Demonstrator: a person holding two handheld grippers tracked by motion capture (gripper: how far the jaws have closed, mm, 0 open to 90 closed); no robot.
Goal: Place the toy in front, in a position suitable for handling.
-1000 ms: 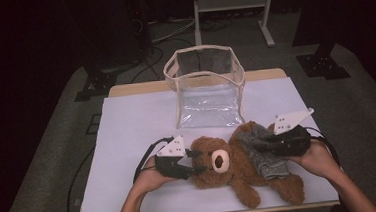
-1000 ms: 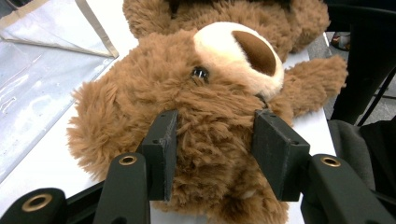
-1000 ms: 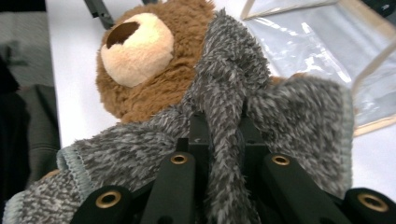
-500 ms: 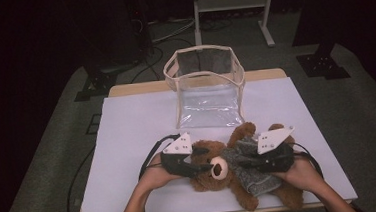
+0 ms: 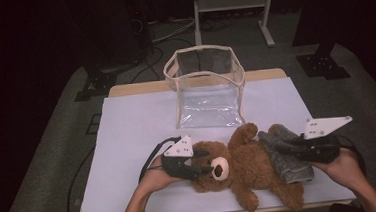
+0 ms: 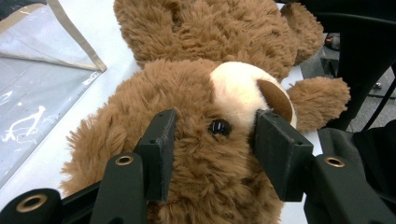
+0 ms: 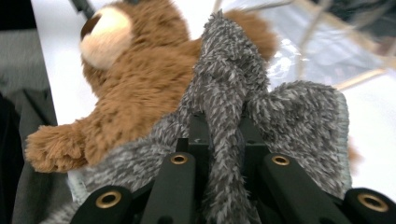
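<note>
A brown teddy bear (image 5: 245,169) lies on its back near the front edge of the white table (image 5: 128,140), head to the left. My left gripper (image 5: 204,168) has its jaws pressed into the fur on both sides of the bear's head (image 6: 205,154), beside the muzzle. A grey fuzzy cloth (image 5: 286,160) covers the bear's lower body at the right. My right gripper (image 5: 282,150) is shut on a raised fold of that grey cloth (image 7: 224,107). In the right gripper view the bear (image 7: 140,79) lies beyond the cloth.
A clear plastic bag with beige trim (image 5: 208,104) stands open-topped at the middle back of the table; a corner of the bag (image 6: 42,79) shows left of the bear. Bare white table lies to the left. Dark floor, cables and a metal stand surround the table.
My right gripper came in leftwards over the bear, then drew back to the right with the grey cloth, which now sits farther right. The left gripper stayed on the bear's head.
</note>
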